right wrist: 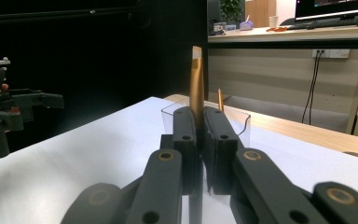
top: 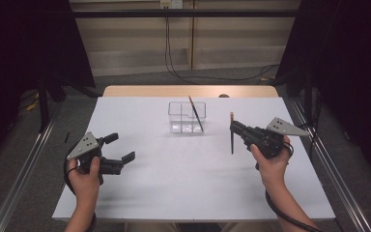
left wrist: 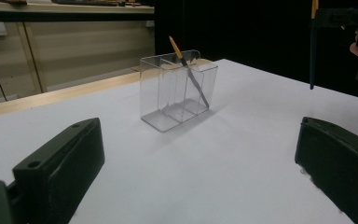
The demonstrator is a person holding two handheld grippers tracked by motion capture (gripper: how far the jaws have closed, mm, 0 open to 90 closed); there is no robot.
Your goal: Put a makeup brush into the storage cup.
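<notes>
White counter (top: 183, 183) filled most of the high view, with a strip of bare wood along its far edge. Near the middle of the far half stood a clear plastic organizer (top: 187, 117), an open-topped box split by inner walls into compartments. One pencil (top: 196, 114) already leaned inside it, tilted, its lower end in the right-hand part of the box and its upper end rising above the rim; in the left tool's view the same leaning pencil (left wrist: 189, 74) showed an orange upper end.

At the near left, a hand held the left tool (top: 117, 151) low over the counter, well apart from the organizer. Its two black jaws stood wide apart, released, with nothing between them.

At the right, the other hand held the right tool (top: 232, 126) off to the right of the organizer and apart from it. Its jaws were clenched on a second pencil (top: 232, 140), gripping it near the upper end. That pencil hung upright, its lower tip pointing down at the counter. In the right tool's view the held pencil (right wrist: 196, 86) rose orange-brown between the closed jaws, with the organizer (right wrist: 242, 122) just behind them.
</notes>
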